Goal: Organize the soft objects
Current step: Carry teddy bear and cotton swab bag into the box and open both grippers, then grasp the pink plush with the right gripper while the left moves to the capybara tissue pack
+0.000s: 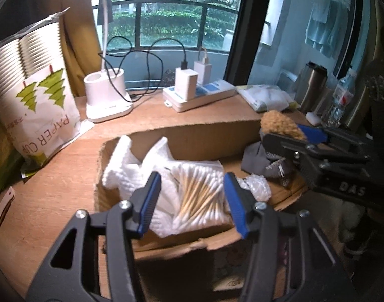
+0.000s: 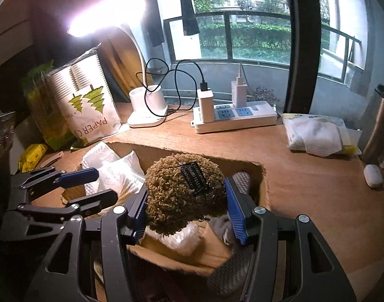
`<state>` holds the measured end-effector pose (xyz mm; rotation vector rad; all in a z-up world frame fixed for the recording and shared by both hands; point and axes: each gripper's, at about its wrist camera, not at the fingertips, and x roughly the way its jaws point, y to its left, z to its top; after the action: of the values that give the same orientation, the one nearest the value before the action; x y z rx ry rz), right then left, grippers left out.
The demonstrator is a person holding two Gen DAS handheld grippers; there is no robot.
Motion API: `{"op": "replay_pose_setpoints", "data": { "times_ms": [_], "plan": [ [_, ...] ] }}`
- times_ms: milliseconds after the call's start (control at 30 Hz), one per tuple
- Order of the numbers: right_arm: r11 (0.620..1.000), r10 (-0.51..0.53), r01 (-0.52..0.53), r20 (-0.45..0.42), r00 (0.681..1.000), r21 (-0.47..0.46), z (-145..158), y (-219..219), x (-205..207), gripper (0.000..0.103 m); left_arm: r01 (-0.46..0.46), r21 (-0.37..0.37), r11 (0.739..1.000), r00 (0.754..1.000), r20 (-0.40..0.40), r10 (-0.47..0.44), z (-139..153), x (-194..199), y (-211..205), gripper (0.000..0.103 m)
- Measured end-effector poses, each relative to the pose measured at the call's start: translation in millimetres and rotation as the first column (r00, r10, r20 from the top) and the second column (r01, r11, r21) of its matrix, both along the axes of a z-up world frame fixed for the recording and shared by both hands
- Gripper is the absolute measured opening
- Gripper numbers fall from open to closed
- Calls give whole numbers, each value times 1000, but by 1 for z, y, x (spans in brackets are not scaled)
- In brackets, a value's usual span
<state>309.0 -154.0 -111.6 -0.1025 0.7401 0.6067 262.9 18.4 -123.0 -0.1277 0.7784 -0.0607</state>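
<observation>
While the desk (image 2: 305,176) takes up most of both shots, the cardboard box (image 1: 192,136) on it is the thing to go by. Behind the box sit a paper cup bag (image 1: 40,95), a lamp base (image 1: 106,95) and a power strip (image 1: 199,93).

Inside the box, left side, there's a white cloth (image 1: 126,168) with a bag of cotton swabs (image 1: 199,193) lying on it. The right side holds a grey pouch (image 1: 262,161) and some bubble wrap (image 1: 255,186).

The left gripper (image 1: 192,201) comes in over the box's near wall, tilted down, jaws spread wide with the swabs showing between them, and it looks like it's gripping nothing. The right gripper (image 2: 185,206) reaches in over the right end of the box, clamped on a brown fuzzy plush (image 2: 182,188) from both sides. The plush sits above the bubble wrap; can't tell if it's touching it.

Only the right view shows the black label (image 2: 194,178) on the plush, plus a white earbud case (image 2: 373,176) right of the box. Only the left view shows the swabs properly; from the right they're mostly hidden behind the left gripper's fingers (image 2: 78,176).
</observation>
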Motion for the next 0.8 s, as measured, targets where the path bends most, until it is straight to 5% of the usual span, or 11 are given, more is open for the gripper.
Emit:
{"op": "replay_pose_setpoints", "data": {
  "times_ms": [300,367,400,800],
  "plan": [
    [1000,5,-5,-1,1000,-7,-1,19,4,72,-26,-32,999,999,35,27,5,-8,17,55],
    [1000,5,-5,1,1000,-14,0,20,1,73,-26,-46,999,999,43,28,6,-11,19,78],
    [1000,4,-4,3,1000,-15,1,19,0,73,-26,-59,998,998,49,29,7,-12,20,79],
    [1000,-11,12,28,1000,-16,10,4,-30,73,-32,-56,998,996,78,36,19,-33,12,79]
  ]
}}
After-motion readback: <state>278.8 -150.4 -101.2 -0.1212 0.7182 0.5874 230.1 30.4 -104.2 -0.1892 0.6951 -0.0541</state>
